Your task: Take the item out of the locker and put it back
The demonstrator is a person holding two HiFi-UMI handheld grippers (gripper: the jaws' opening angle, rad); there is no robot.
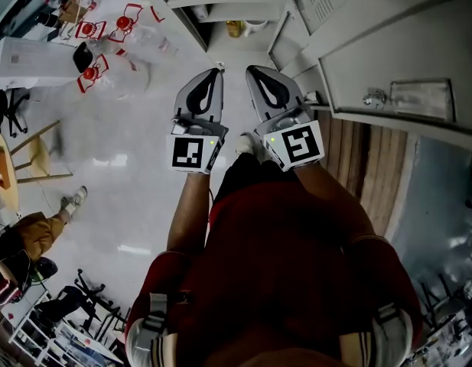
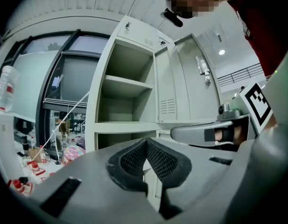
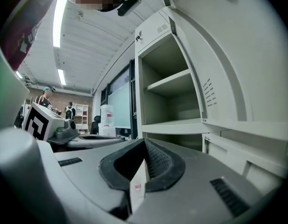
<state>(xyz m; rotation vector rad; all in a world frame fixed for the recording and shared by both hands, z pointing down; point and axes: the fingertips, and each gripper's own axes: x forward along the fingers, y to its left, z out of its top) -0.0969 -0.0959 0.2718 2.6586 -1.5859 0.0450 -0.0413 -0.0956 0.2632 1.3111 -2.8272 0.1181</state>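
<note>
Low inside the open locker (image 2: pixel 127 84), a small yellowish item (image 1: pixel 236 28) sits beside a white cup (image 1: pixel 256 26). Short of it, the left gripper (image 1: pixel 217 72) and right gripper (image 1: pixel 252 69) hang side by side, each with jaws pressed together on nothing.

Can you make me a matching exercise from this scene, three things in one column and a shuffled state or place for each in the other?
Things:
1 left gripper
2 locker door
3 clear bottles

States or places:
A standing on the floor
B swung open
C jaws shut, nothing between them

Pairs: 1-C, 2-B, 3-A
</note>
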